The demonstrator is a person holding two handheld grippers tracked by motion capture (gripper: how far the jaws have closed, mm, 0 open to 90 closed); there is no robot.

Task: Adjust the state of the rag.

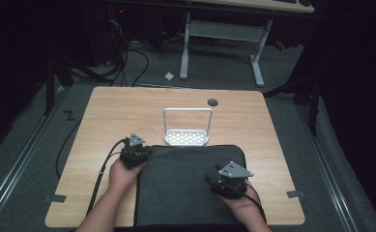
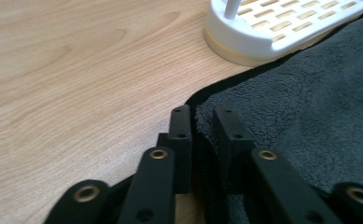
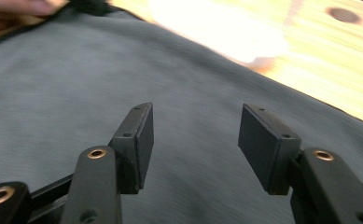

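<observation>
A dark grey fleecy mat (image 1: pixel 180 188) lies on the near half of a wooden table (image 1: pixel 122 108). My left gripper (image 1: pixel 142 151) is at the mat's far left corner. In the left gripper view its jaws (image 2: pixel 202 119) stand close together with the mat's edge (image 2: pixel 207 100) pinched between the pads. My right gripper (image 1: pixel 213 177) hovers over the right part of the mat, pointing toward the far left. In its own view the right gripper (image 3: pixel 195 123) is open, with nothing but the mat's surface (image 3: pixel 76 88) below.
A white slotted rack (image 1: pixel 187 137) with a tall hoop handle stands just beyond the mat's far edge, near the left gripper (image 2: pixel 272 32). A round cable hole (image 1: pixel 212 102) sits in the table behind it. Table edges are close on both sides.
</observation>
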